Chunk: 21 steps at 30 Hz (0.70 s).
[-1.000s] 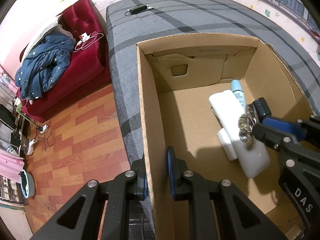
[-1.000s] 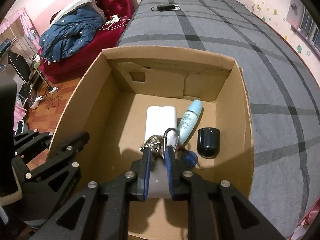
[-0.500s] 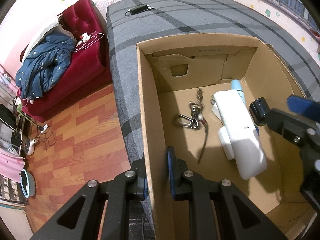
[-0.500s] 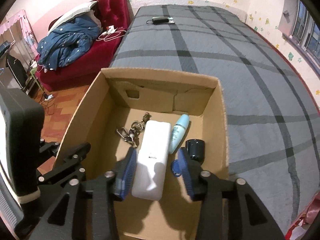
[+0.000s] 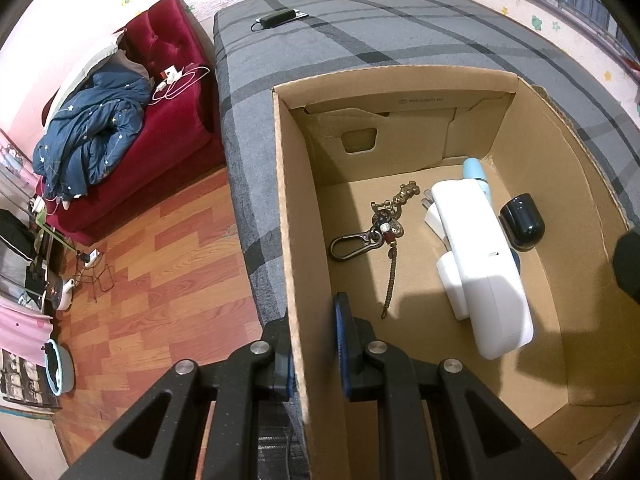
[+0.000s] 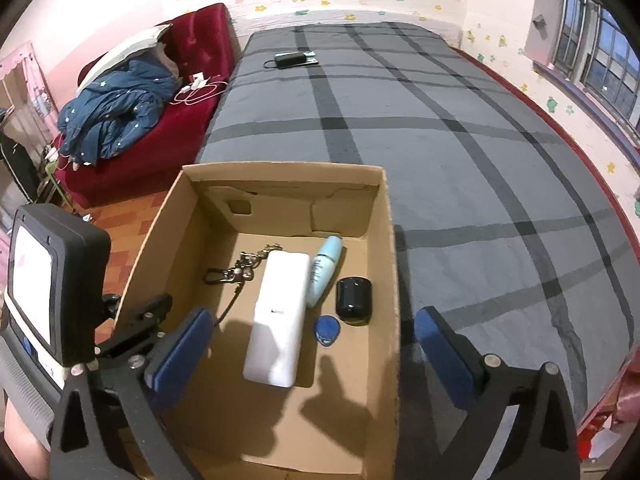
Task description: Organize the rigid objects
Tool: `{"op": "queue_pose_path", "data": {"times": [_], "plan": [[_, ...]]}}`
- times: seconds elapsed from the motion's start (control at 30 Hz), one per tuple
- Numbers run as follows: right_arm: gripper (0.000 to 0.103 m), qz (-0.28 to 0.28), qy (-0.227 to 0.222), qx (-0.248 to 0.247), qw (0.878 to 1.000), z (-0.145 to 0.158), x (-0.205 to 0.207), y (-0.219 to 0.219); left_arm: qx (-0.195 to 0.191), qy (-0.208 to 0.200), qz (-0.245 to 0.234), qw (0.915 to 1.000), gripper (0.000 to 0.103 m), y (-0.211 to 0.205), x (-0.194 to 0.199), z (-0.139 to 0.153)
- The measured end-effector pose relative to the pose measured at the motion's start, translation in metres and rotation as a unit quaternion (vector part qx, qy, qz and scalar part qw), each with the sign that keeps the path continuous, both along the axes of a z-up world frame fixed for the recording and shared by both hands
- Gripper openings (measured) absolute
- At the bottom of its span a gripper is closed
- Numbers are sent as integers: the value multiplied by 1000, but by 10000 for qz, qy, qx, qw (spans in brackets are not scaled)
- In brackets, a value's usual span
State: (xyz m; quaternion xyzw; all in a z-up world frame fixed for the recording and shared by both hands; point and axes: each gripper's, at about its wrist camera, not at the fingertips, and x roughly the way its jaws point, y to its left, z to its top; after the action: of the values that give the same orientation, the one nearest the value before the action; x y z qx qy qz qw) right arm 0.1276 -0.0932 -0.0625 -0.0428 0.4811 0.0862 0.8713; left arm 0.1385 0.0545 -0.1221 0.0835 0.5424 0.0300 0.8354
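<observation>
An open cardboard box (image 6: 280, 170) stands on the bed. My left gripper (image 5: 314, 344) is shut on the box's left wall (image 5: 294, 240), one finger inside and one outside. On the box floor lie a metal keychain (image 5: 380, 232) with a carabiner and chain, a white power bank (image 5: 480, 264), a light blue tube (image 6: 324, 270), a dark round container (image 6: 354, 294) and a blue key fob (image 6: 328, 330). My right gripper (image 6: 312, 344) hovers above the box's near end. Its jaws are opening wide, and they press on nothing.
The grey plaid bed (image 6: 440, 160) stretches beyond and right of the box, with a black charger (image 6: 294, 58) at its far end. A red sofa (image 6: 188, 92) with a blue jacket (image 6: 112, 120) and wooden floor (image 5: 160, 260) lie to the left.
My right gripper let go of the keychain, which now lies on the box floor left of the power bank. It rose and spread its jaws wide. My left gripper stayed put.
</observation>
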Motion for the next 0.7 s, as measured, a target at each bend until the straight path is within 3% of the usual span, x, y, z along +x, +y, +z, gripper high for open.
{"op": "queue_pose_path", "data": {"times": [0.27,0.33,0.37,0.4,0.47,0.63,0.7], "plan": [[103,-85,20,82,9999,2,-4,-9,49,-23,16,10000,20,1,0,2],[103,-82,10,111,9999,3,-4,-10,88,-88,13,9999,26,0,-1,6],[103,-75,10,116,9999,4,-4,-10,176,-193,40,9997,39,-1,-2,10],[103,-84,10,113,9999,4,-4,-11,206,-234,56,9995,60,-1,-2,13],[103,-120,13,120,9999,4,-5,-13,189,-278,92,9994,84,-2,-3,18],[103,-151,-45,125,9998,9,-10,-17,209,-234,15,9995,102,-7,-9,22],[103,-158,-91,139,9997,12,-13,-19,196,-285,15,9994,103,-9,-14,26]]}}
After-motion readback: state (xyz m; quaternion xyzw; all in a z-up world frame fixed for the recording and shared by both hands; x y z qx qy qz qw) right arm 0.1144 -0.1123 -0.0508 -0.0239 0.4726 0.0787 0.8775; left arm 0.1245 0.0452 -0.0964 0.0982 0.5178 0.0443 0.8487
